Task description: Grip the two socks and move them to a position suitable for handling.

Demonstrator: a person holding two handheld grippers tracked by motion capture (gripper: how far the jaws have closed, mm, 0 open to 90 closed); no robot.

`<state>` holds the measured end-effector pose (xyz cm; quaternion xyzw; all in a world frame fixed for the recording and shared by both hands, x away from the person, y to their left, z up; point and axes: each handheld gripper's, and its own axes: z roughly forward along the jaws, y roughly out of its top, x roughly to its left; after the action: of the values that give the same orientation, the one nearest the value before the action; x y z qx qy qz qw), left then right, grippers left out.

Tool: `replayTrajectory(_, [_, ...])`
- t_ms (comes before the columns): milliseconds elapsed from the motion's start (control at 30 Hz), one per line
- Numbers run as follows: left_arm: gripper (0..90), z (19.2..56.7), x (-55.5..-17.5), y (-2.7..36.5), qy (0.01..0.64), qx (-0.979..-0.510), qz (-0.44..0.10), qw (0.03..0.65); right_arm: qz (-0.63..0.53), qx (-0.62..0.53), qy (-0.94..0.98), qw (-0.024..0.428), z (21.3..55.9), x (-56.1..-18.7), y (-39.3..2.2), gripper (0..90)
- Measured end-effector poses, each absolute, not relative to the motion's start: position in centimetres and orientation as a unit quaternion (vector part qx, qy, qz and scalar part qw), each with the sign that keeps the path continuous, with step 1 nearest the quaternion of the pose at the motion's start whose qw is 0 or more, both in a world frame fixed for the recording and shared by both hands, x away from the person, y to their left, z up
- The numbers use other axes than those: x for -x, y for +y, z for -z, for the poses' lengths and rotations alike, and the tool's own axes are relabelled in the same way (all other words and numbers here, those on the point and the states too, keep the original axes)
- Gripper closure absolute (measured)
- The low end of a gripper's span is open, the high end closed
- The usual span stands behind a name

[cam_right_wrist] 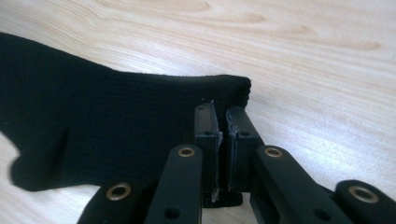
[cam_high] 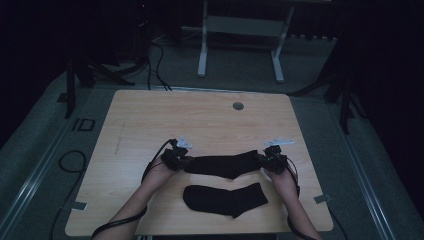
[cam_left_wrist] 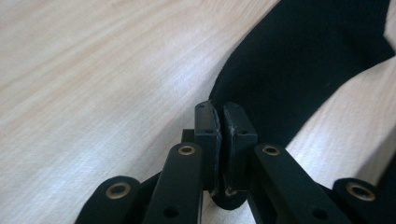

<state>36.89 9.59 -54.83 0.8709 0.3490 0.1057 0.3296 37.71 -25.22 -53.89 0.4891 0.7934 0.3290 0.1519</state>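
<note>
A black sock (cam_high: 223,164) hangs stretched between my two grippers over the wooden table (cam_high: 150,120). My left gripper (cam_high: 181,161) is shut on the sock's left end, and in the left gripper view its jaws (cam_left_wrist: 220,122) pinch the sock (cam_left_wrist: 299,60) by its edge. At the sock's right end my right gripper (cam_high: 266,160) is shut too; the right gripper view has the jaws (cam_right_wrist: 222,122) clamped on the cuff of the sock (cam_right_wrist: 93,126). A second black sock (cam_high: 225,199) lies flat on the table just in front of the held one, between the person's forearms.
A small round grey grommet (cam_high: 238,106) sits in the table near its far edge. Beyond the table stands a white desk frame (cam_high: 240,40) on the carpet. Cables (cam_high: 70,162) trail on the floor at the left.
</note>
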Motion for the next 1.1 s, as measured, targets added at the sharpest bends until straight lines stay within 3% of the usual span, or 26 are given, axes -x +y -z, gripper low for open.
replayTrajectory(100, [83.9, 55.3, -37.0, 9.5, 0.349, -0.871, -0.107, 0.328, -0.324, -0.491, 0.795, 0.148, 54.6, -37.9, -25.4, 83.4])
replayTrajectory(167, [75.1, 55.4, -37.1, 9.6, 0.352, -0.87, -0.11, 0.328, -0.318, -0.491, 0.798, 0.145, 55.0, -38.0, -25.3, 79.1])
replayTrajectory(233, [59.5, 55.4, -37.3, 10.0, 0.364, -0.865, -0.108, 0.328, -0.312, -0.492, 0.8, 0.144, 55.1, -38.1, -25.3, 70.2])
replayTrajectory(333, [58.3, 55.3, -37.3, 10.2, 0.368, -0.861, -0.107, 0.334, -0.315, -0.495, 0.796, 0.146, 54.9, -38.1, -25.5, 67.3])
replayTrajectory(367, [58.4, 54.9, -37.1, 11.0, 0.375, -0.853, -0.114, 0.345, -0.323, -0.493, 0.794, 0.151, 54.2, -38.0, -25.8, 62.4])
replayTrajectory(467, [62.3, 54.4, -36.8, 11.1, 0.369, -0.848, -0.114, 0.364, -0.334, -0.483, 0.793, 0.162, 53.1, -37.7, -25.8, 63.4])
replayTrajectory(533, [69.7, 54.0, -36.4, 10.7, 0.367, -0.846, -0.125, 0.366, -0.337, -0.474, 0.796, 0.17, 52.6, -37.4, -25.6, 73.9])
replayTrajectory(567, [77.5, 53.9, -36.3, 10.6, 0.365, -0.844, -0.118, 0.374, -0.336, -0.468, 0.798, 0.177, 52.6, -37.3, -25.4, 80.7])
replayTrajectory(600, [82.9, 53.9, -36.3, 10.6, 0.365, -0.844, -0.118, 0.374, -0.336, -0.468, 0.798, 0.177, 52.6, -37.3, -25.4, 80.7])
replayTrajectory(633, [87.0, 53.6, -36.1, 10.1, 0.36, -0.845, -0.112, 0.38, -0.335, -0.462, 0.801, 0.18, 52.6, -37.1, -25.0, 88.9])
replayTrajectory(667, [89.1, 53.6, -36.2, 9.8, 0.354, -0.849, -0.109, 0.377, -0.334, -0.46, 0.803, 0.178, 52.7, -37.1, -24.8, 89.7])
replayTrajectory(1100, [89.5, 56.1, -37.7, 9.3, 0.384, -0.846, -0.093, 0.359, -0.305, -0.462, 0.816, 0.168, 55.2, -38.1, -24.1, 89.7])
